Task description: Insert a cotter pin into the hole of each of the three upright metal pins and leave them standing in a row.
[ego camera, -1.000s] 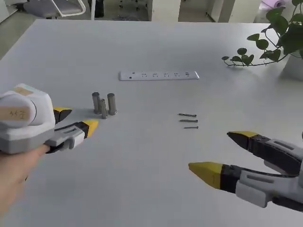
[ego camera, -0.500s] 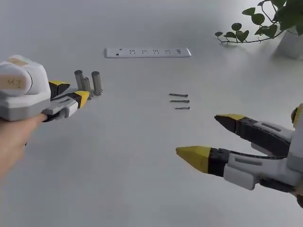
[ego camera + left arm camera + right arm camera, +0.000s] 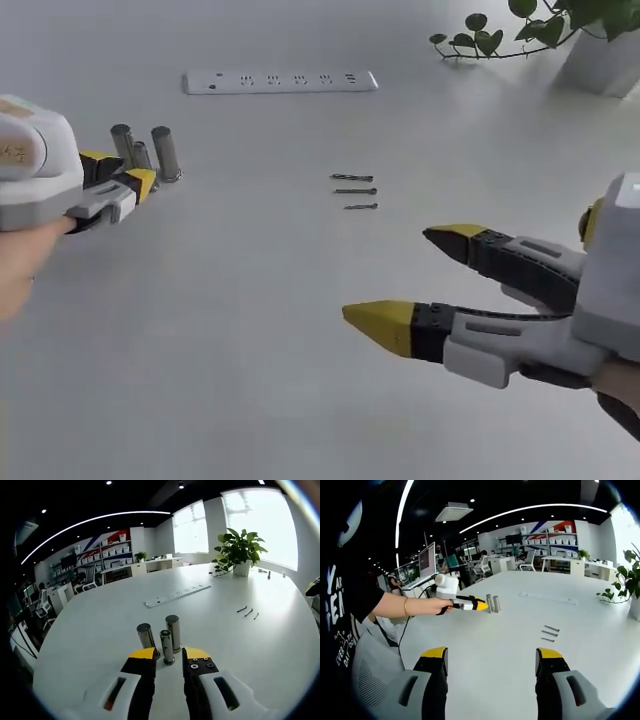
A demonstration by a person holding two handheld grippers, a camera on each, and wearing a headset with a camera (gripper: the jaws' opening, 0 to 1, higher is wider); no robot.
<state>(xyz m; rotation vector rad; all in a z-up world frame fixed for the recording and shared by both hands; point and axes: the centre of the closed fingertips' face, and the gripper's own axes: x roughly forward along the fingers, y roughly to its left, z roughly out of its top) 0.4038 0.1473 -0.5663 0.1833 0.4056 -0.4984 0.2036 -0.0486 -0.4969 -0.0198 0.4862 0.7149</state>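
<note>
basically nothing done yet. the three metal pins [image 3: 142,155] stand bunched together on the tabletop [image 3: 250,330], none with anything through it as far as i can see. the three cotter pins [image 3: 356,191] lie loose, well apart from them. left gripper [image 3: 120,170] is a little apart, tips right up at the nearest one. right gripper [image 3: 387,273] is wide apart and holding nothing. all three insertions are left.

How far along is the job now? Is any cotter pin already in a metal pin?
Done: nothing yet. The three cotter pins lie loose on the table, none in a hole. In hand: the left gripper, open, is right at the three metal pins, which stand upright in a cluster, not a row. The right gripper is open and empty, short of the cotter pins. Left: all three insertions, then the row.
</note>
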